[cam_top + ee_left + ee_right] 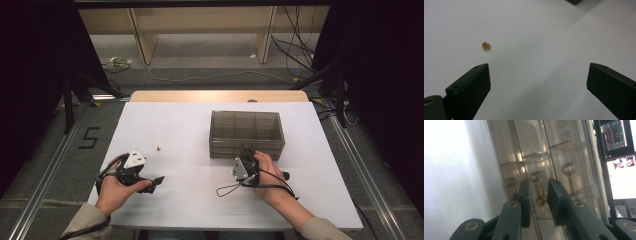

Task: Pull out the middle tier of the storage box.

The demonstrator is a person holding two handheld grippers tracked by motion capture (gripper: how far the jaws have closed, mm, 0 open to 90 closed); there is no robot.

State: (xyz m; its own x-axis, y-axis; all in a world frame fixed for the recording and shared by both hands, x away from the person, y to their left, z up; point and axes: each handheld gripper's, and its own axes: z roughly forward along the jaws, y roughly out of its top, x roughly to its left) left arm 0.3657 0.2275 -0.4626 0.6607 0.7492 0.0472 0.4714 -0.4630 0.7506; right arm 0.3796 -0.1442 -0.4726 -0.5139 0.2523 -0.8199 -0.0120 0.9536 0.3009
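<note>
Drawer handle (537, 187) between right jaws

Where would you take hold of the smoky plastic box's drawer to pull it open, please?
Grip the middle drawer handle on the box front, coming from the person's side. It is a slim bar standing off the front on two knobs, so jaws fit either side; the right hand-held gripper already straddles it.
</note>
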